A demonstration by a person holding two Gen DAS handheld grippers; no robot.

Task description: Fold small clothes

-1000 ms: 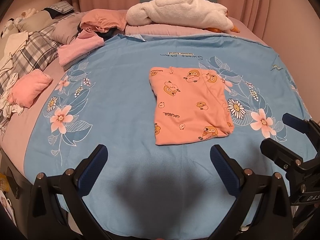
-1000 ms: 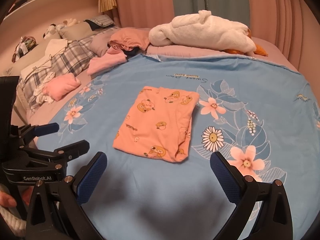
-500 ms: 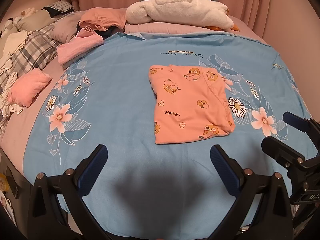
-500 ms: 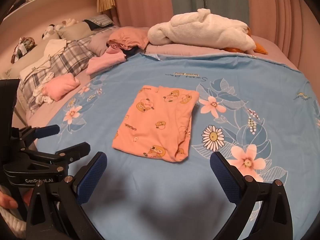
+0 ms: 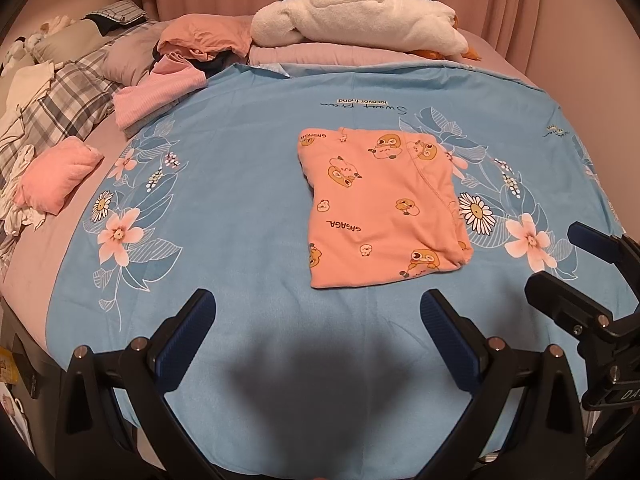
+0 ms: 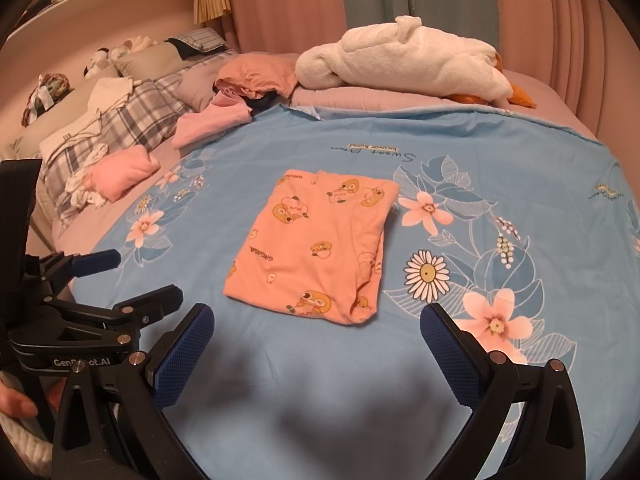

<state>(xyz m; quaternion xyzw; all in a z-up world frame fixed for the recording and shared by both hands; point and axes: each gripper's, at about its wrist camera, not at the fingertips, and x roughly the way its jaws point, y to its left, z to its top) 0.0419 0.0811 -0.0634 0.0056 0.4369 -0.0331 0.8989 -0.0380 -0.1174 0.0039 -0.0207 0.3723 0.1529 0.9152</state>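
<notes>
A folded orange garment with cartoon prints (image 5: 380, 208) lies flat on the blue flowered sheet (image 5: 240, 200); it also shows in the right wrist view (image 6: 316, 244). My left gripper (image 5: 318, 332) is open and empty, above the sheet just short of the garment's near edge. My right gripper (image 6: 316, 340) is open and empty, also near the garment's near edge. The right gripper shows at the right of the left wrist view (image 5: 576, 272). The left gripper shows at the left of the right wrist view (image 6: 132, 276).
A white plush duck (image 5: 360, 16) lies on a pink quilt at the far side. A heap of pink and orange clothes (image 5: 180, 60) sits at the far left. A folded pink garment (image 5: 56, 180) and plaid pillows (image 5: 60, 96) lie at the left.
Both grippers have drifted slightly; the garment sits a little lower in both views. Nothing was taken hold of or let go.
</notes>
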